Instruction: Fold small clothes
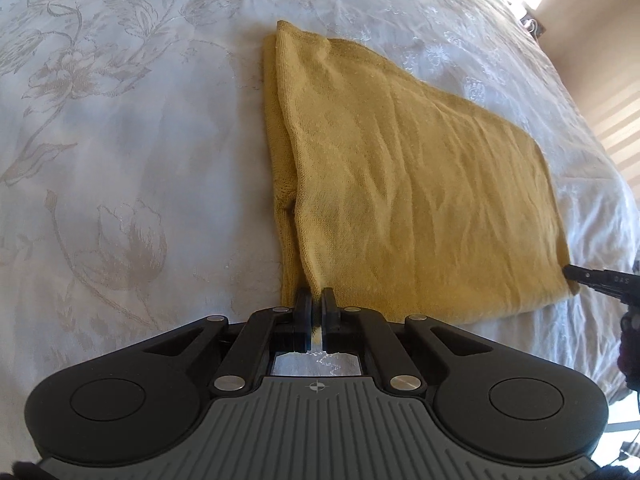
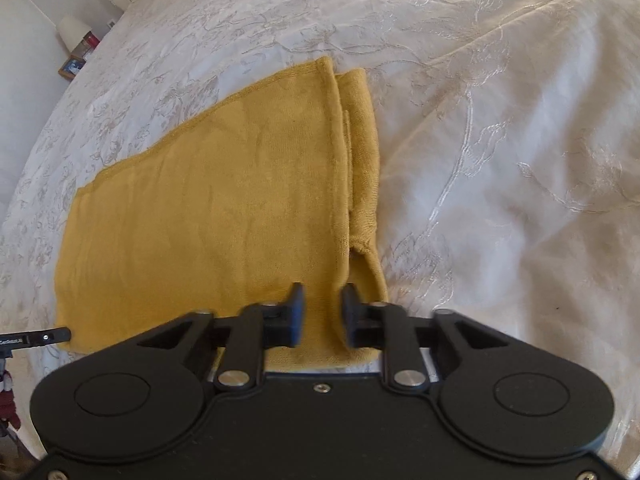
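- Grip on the left is already made: your left gripper (image 1: 316,300) has its jaws almost together, and the near hem of the yellow garment (image 1: 420,184) is pinched between them at its near left corner.
- Your right gripper (image 2: 322,304) stands at the near right corner. Its jaws are narrow but apart, a strip of the cloth lies between them, and the pads do not seem to press it.
- I judge that the step in hand is taking both near corners for a further fold.
- The next move calls for a firm pinch on the right side. Take all layers there, because the folded-in part sits just beside that jaw and can slip out.
- After this, you should lift both corners together and at an equal height, then carry them toward the far edge.
- The garment is a thin knit of mustard colour. It lies flat on the white flowered bedspread (image 1: 120,160), with light wrinkles on top.
- Both its sides are already folded inward, so it makes a long band that runs away from you, and a narrow lower layer shows along each side.
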